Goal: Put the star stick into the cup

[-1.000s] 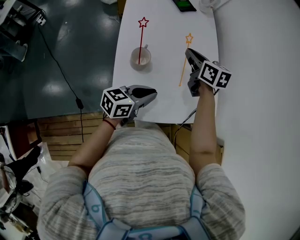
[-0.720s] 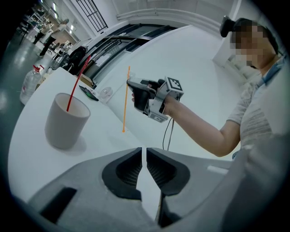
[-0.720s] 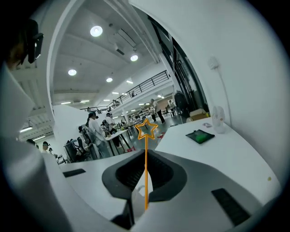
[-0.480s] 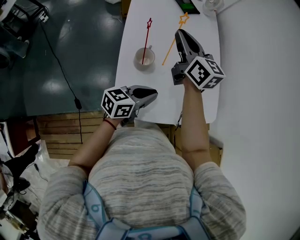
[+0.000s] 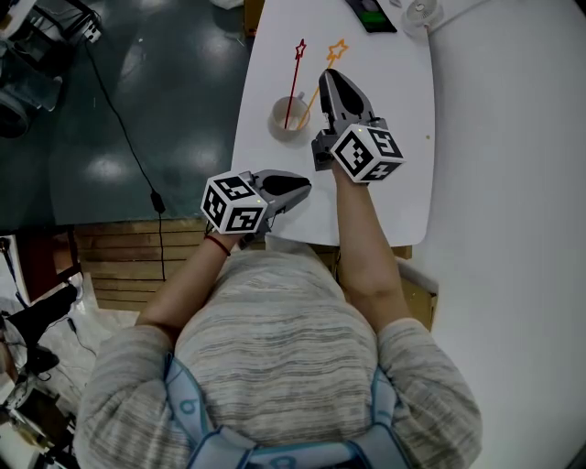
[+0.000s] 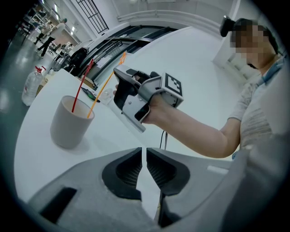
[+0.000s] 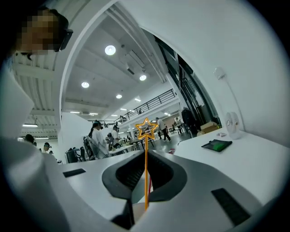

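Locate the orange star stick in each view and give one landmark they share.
Head view: the orange star stick is at top centre, slanting from the right gripper down into the cup.
Left gripper view: upper left, lower end in the cup beside the red star stick.
Right gripper view: centre, upright between the closed jaws.
Shared landmark: the right gripper holding it.

No words, numbers or brand names can be read anywhere. The cube [image 5: 233, 203] on the left tool [image 5: 302, 188] and the cube [image 5: 366, 153] on the right tool [image 5: 331, 78] carry only black-and-white square patterns. The green screen [image 5: 371, 13] at the far end of the bench [image 5: 403, 137] is too small to read.
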### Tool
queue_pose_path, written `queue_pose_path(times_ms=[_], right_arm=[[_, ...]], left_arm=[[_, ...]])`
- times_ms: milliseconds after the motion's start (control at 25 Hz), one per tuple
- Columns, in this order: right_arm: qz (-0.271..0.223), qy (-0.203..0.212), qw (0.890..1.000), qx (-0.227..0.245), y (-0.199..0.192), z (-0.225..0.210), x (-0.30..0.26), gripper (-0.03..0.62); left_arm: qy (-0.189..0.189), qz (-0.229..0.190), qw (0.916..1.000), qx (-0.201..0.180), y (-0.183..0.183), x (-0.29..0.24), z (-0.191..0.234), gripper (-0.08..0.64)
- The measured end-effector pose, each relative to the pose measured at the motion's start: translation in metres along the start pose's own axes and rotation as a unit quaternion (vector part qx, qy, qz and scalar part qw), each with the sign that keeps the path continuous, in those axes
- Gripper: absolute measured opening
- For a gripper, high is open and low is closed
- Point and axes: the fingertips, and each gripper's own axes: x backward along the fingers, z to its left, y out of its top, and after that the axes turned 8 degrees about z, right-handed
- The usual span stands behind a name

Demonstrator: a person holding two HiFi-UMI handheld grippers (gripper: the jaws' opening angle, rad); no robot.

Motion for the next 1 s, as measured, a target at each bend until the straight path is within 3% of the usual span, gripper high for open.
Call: queue_pose_path(times_ms=[240,560,1000], right_arm=[[0.068,-0.021,0.997,0.015,-0.047,-0.006,-0.003,0.020],[0.078,-0.012,0.997,0.011,-0.053,-0.005,-0.009,0.021],[0.144,0.004,0.990,0.003,-0.104,0.004,0.031,0.021]], left_arm=[[-0.001,0.002,1.0000,-0.001,0.000,0.002,0.001,0.025],[-0.003,0.007,1.0000,-0.004,0.001,0.000,-0.001,0.025],[0.002,0.009,0.9999,-0.006,0.000,0.001,0.003,0.025]])
